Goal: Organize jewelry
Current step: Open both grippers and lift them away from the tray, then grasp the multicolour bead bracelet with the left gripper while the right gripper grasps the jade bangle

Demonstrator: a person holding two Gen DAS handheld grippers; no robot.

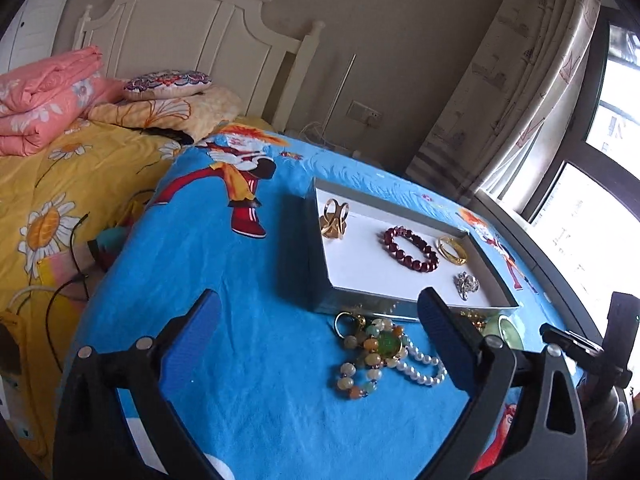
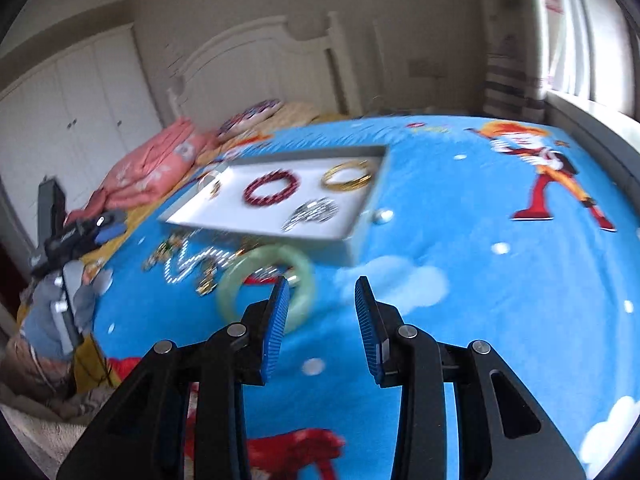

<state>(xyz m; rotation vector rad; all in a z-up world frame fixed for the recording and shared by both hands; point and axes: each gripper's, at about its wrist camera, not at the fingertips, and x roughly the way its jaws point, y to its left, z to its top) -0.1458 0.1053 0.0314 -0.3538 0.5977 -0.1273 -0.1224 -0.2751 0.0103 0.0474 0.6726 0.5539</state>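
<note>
both tongs gape empty; left tongs [image 1: 320, 332] half-hide jade bangle [image 1: 506, 330], right tongs [image 2: 322, 292] view blurred

The blanket [image 1: 256, 360] over the bed is bright blue, printed with a cartoon figure [image 1: 240, 184] in red and orange and with white clouds. The tray [image 1: 320, 264] has grey walls and a white floor. In it lie a dark red beaded bracelet [image 1: 411, 249], a gold bangle [image 1: 452, 250], a gold ornament [image 1: 335, 220] and a silver brooch [image 1: 465, 285]. In front of it sit a white pearl strand [image 1: 424, 368], a string of orange, cream and green beads [image 1: 368, 356] and a pale green jade bangle [image 2: 266, 288]. The gripper pads [image 1: 192, 344] are blue on black arms. The quilt [image 1: 60, 184] is yellow with white daisies; the folded one [image 1: 48, 96] is salmon pink with flowers.
</note>
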